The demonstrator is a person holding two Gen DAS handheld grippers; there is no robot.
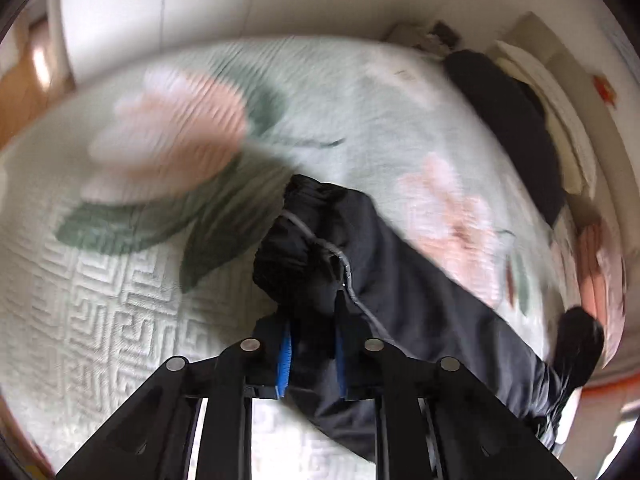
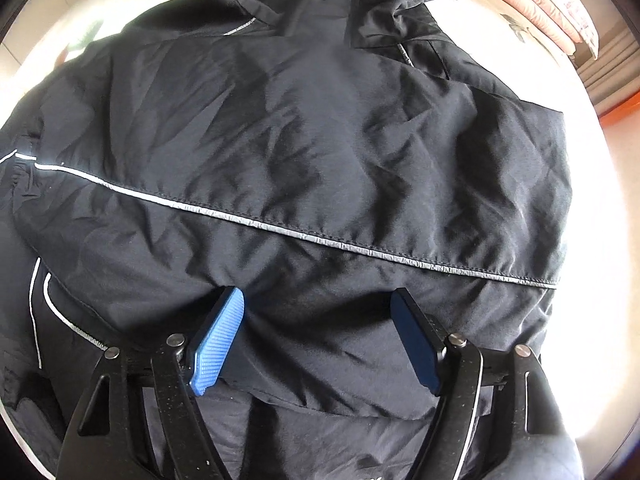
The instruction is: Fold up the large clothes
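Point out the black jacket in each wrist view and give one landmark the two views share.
Left wrist: the black jacket runs from the centre to the lower right; its bunched cuff is clamped in the left gripper.
Right wrist: the jacket fills nearly the whole picture, under the open right gripper.
Shared landmark: the grey reflective stripe along the jacket's seam.
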